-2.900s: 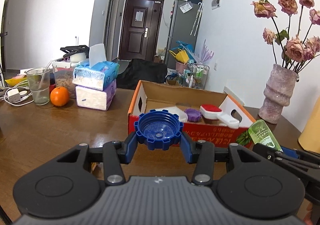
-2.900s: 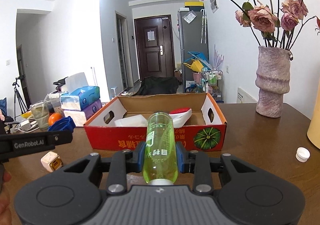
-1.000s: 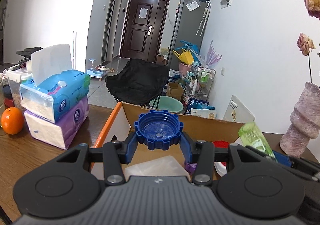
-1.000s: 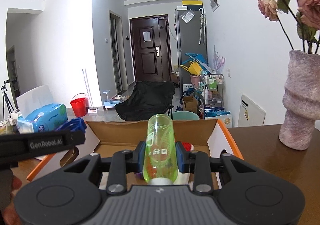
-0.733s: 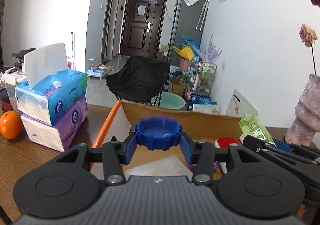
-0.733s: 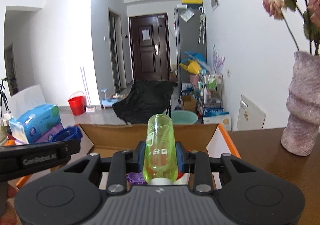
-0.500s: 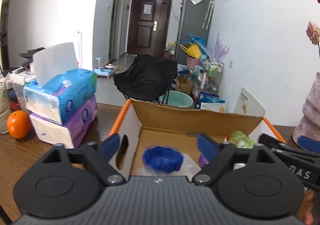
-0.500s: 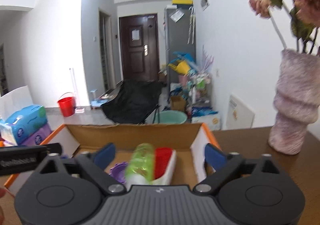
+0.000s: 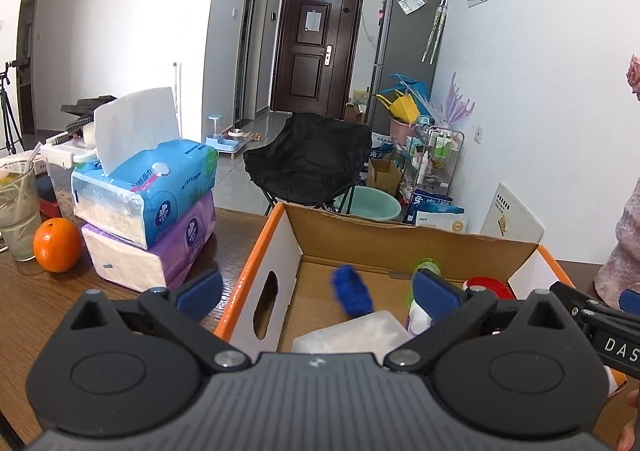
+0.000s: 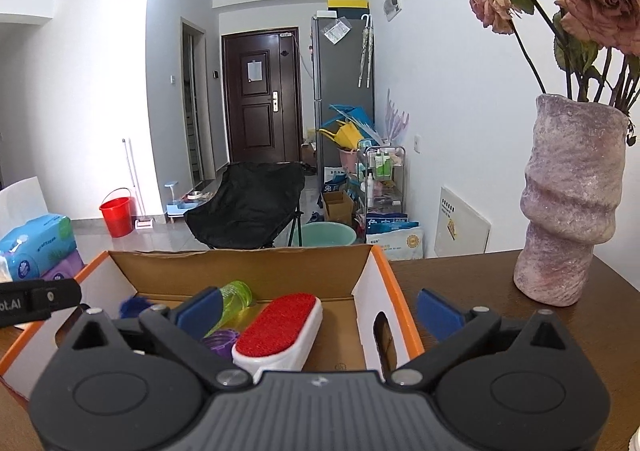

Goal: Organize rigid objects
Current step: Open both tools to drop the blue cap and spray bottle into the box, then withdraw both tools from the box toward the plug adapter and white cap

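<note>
Blue ribbed plastic cap: inside the open cardboard box with orange rim, motion-blurred, tilted on edge near the middle of the box floor. It sits at 12 o'clock from your left gripper, clear of both pads. In the right wrist view only a blue sliver shows at the box's 9 o'clock side.

Translucent green plastic bottle: lying on its side in the same box, base toward the back wall, just beside the red-faced white lint brush. A small purple plastic cap lies touching or just under the bottle; I cannot tell which. In the left wrist view the bottle is mostly hidden behind a blue pad.

A flat translucent white plastic lid lies at the near edge of the box floor, at 6 o'clock from the blue cap.

Your left gripper: jaws opening, spread wide, nothing gripped. Your right gripper: jaws opening, spread wide, nothing pressed between the pads; the lint brush lies below the gap.

Outside the box, at its 9 o'clock: two stacked soft tissue packs, blue over purple, then a round orange fruit just beside a clear drinking glass. At 3 o'clock: a mottled pink ceramic vase holding dried pink roses, standing on the dark wooden table.
</note>
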The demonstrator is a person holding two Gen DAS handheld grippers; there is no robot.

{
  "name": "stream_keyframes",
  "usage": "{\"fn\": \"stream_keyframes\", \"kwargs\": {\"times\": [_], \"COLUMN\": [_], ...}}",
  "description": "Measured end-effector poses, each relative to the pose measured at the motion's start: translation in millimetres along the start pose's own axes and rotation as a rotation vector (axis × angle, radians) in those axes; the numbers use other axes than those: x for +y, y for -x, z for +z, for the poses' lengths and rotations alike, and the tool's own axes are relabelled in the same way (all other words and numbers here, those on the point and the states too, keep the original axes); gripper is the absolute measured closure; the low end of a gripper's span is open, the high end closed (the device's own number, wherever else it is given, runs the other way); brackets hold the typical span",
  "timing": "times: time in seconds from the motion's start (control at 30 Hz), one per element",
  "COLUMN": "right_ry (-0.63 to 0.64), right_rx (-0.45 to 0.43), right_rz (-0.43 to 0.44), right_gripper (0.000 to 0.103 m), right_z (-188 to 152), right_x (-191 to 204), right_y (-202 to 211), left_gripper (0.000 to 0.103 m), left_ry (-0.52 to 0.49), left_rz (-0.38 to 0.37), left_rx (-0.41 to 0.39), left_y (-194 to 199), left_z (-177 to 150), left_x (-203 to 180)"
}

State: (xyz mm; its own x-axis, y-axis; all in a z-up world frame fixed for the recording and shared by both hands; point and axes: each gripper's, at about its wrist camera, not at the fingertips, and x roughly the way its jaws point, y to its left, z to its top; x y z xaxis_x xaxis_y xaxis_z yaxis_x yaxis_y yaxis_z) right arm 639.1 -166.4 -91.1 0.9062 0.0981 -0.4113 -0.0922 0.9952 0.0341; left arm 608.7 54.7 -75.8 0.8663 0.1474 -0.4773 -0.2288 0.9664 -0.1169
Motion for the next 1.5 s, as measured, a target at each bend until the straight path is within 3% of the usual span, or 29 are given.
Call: {"fn": "stream_keyframes", "kwargs": {"times": [0.33,0.83,1.5], "right_ry": [0.023,0.054,0.013], "right_rx": [-0.035,-0.102,-0.051], "right_rz": [0.016,0.019,-0.098], "right_gripper": [0.0,0.0,0.0], "right_z": [0.5,-21.8,-85.0], "right_x": [-8.6,-25.9,-87.3], "right_y": [25.9,97.2,172.8], "left_gripper": [0.0,0.0,0.0], "left_ry": [-0.021,-0.041,-0.018], "left_rz": [0.0,0.017,0.102], "left_rx": [-0.024,-0.027,0.009], "left_y": [22.1,78.1,144.3], "left_z": [-6.9,-36.5,-83.8], "left_x": [0.5,17.8,71.1]}}
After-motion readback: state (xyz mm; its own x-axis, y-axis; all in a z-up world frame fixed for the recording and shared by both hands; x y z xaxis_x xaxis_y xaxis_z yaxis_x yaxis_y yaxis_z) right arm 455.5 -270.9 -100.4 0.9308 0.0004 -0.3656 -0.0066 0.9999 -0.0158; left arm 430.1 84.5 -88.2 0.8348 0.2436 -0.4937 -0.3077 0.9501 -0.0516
